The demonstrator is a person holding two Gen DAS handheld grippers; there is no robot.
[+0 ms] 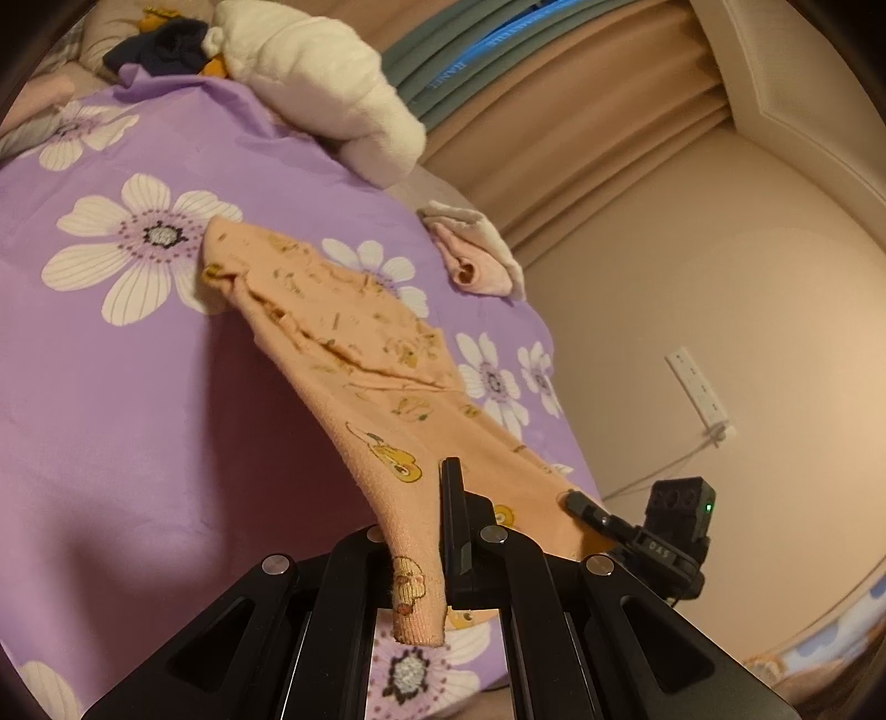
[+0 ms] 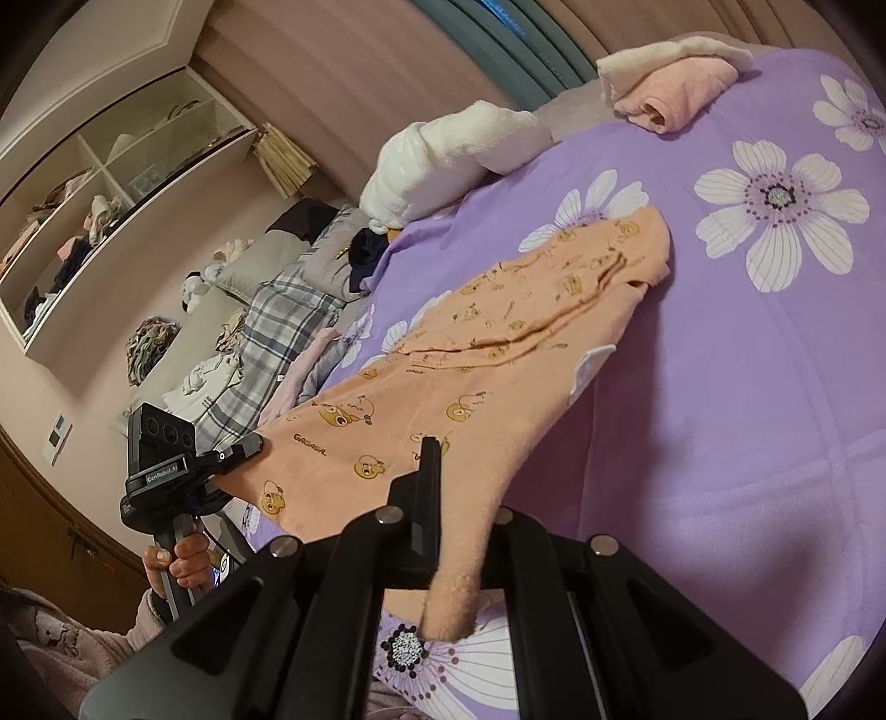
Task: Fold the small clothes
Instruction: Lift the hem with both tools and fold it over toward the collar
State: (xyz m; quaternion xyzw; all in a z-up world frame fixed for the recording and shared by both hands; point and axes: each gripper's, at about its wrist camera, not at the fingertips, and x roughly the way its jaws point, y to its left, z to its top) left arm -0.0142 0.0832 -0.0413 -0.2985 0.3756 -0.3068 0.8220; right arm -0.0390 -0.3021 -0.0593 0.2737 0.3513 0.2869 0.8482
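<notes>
Peach knit cloth fills the lower centre of both wrist views: the left gripper [image 1: 437, 559] is clamped on one corner of the small peach garment [image 1: 354, 343], and the right gripper [image 2: 454, 548] is clamped on the neighbouring corner, so the near edge hangs lifted between them while the far end rests on the purple flowered bedspread [image 1: 111, 415]. Each grip takes only a narrow strip of hem, with a loose tab drooping below the jaws, so a sharp pull or uneven lift could likely slide the fabric out of one side and spoil the fold. The far end already lies rumpled in creases, which a fold may well trap. Outward, a folded pink piece [image 1: 476, 260] sits right of centre in the left view, close enough to be swept by the cloth. A rolled white blanket [image 1: 326, 77] and dark clothes [image 1: 166, 50] lie at the upper left, well apart. In the right view, plaid bedding [image 2: 277, 332] crowds the left side.
</notes>
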